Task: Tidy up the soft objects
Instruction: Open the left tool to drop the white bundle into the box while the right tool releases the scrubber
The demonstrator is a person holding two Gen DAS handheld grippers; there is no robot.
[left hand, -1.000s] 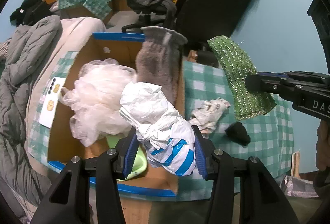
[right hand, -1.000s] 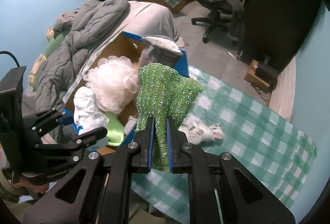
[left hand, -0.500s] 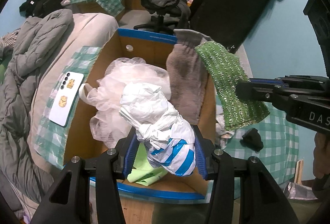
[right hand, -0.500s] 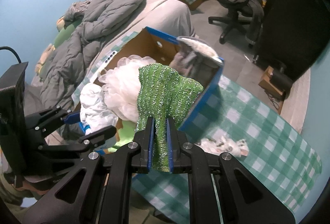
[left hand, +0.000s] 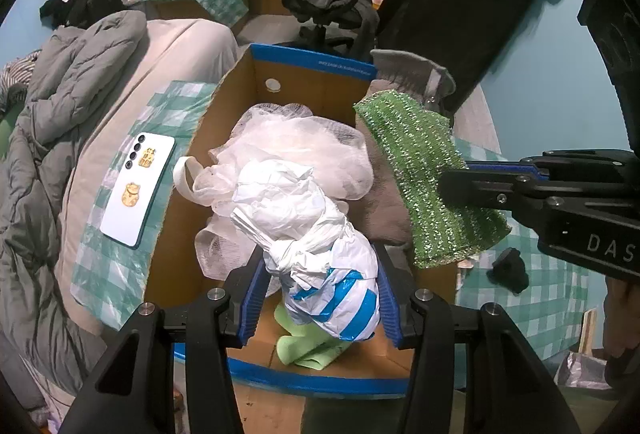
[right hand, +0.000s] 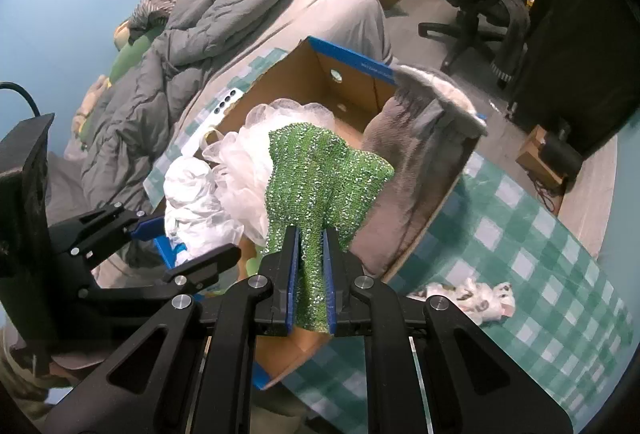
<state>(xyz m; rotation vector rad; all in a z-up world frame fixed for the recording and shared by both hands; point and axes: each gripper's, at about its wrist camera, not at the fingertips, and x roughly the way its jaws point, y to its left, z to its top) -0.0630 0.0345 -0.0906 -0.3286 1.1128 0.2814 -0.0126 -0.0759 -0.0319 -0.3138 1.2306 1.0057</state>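
Observation:
My left gripper (left hand: 320,294) is shut on a knotted white plastic bag with blue stripes (left hand: 320,258) and holds it over the near end of an open cardboard box (left hand: 312,66) with blue rims. My right gripper (right hand: 310,274) is shut on a sparkly green cloth (right hand: 320,186), also in the left wrist view (left hand: 424,178), held over the box's right wall. In the box lie a white mesh puff (left hand: 296,142), a light green cloth (left hand: 304,348) and a grey sock (right hand: 420,162) draped over the wall.
The box stands on a green checked tablecloth (right hand: 540,254). A crumpled patterned rag (right hand: 476,294) and a small black object (left hand: 510,270) lie on it to the right. A white phone (left hand: 138,190) lies left of the box. A grey duvet (left hand: 60,106) is piled further left.
Both grippers have moved left over the box with their loads still held. The green cloth now hangs above the box's right wall instead of above the tablecloth.

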